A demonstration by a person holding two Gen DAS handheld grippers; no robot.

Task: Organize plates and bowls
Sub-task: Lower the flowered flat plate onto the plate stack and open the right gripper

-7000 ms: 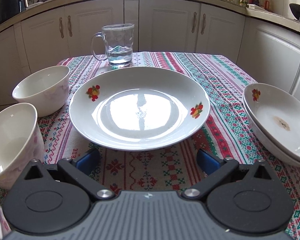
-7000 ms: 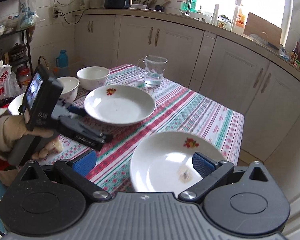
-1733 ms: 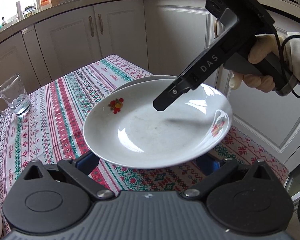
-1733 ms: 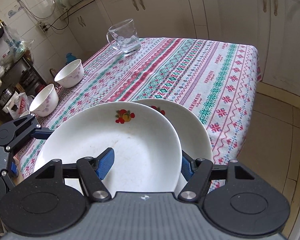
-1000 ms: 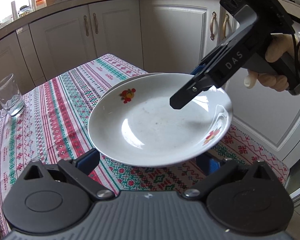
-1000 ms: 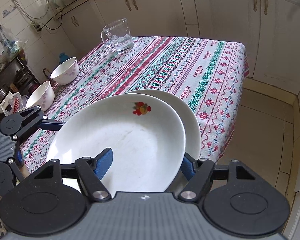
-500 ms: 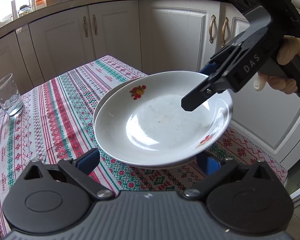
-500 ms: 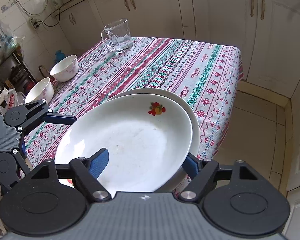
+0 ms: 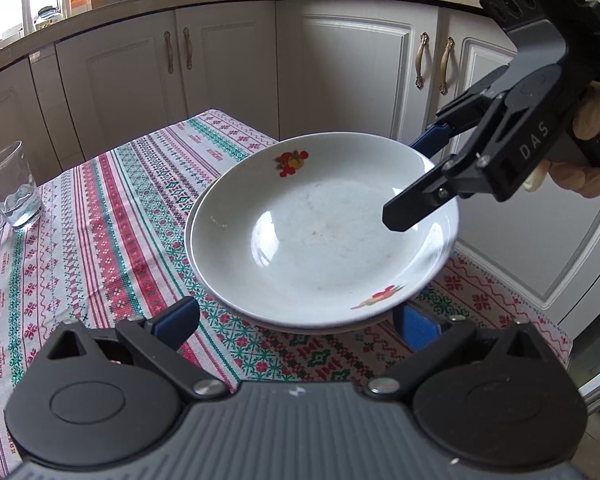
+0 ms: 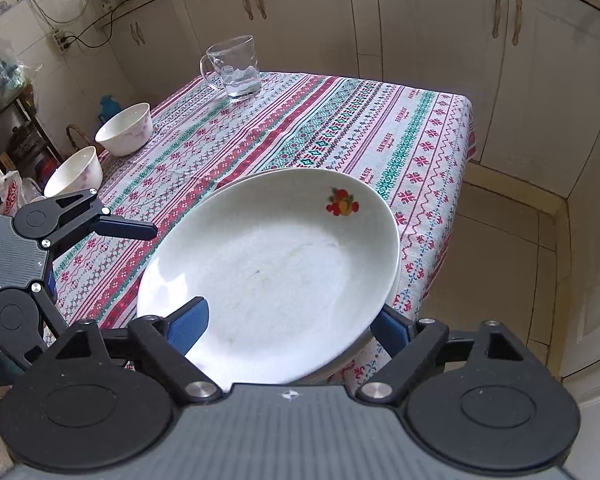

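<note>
A white plate with fruit decals (image 9: 320, 232) (image 10: 272, 268) lies on top of a stack of like plates (image 9: 198, 216) (image 10: 392, 292) at the table's corner. My left gripper (image 9: 296, 318) is open, its fingers either side of the plate's near rim. My right gripper (image 10: 288, 322) is open and straddles the opposite rim, one finger (image 9: 416, 204) above the plate's inside. Two white bowls (image 10: 126, 128) (image 10: 74, 172) stand at the table's far left edge in the right wrist view.
A glass mug (image 9: 10, 184) (image 10: 234, 66) with a little water stands on the patterned tablecloth (image 9: 100, 220). White kitchen cabinets (image 9: 340, 72) ring the table. The table edge and tiled floor (image 10: 500, 260) lie just beyond the plates.
The top plate has come down from being held above the table onto the stack and now sits centred on it. Both grippers stay at its rim.
</note>
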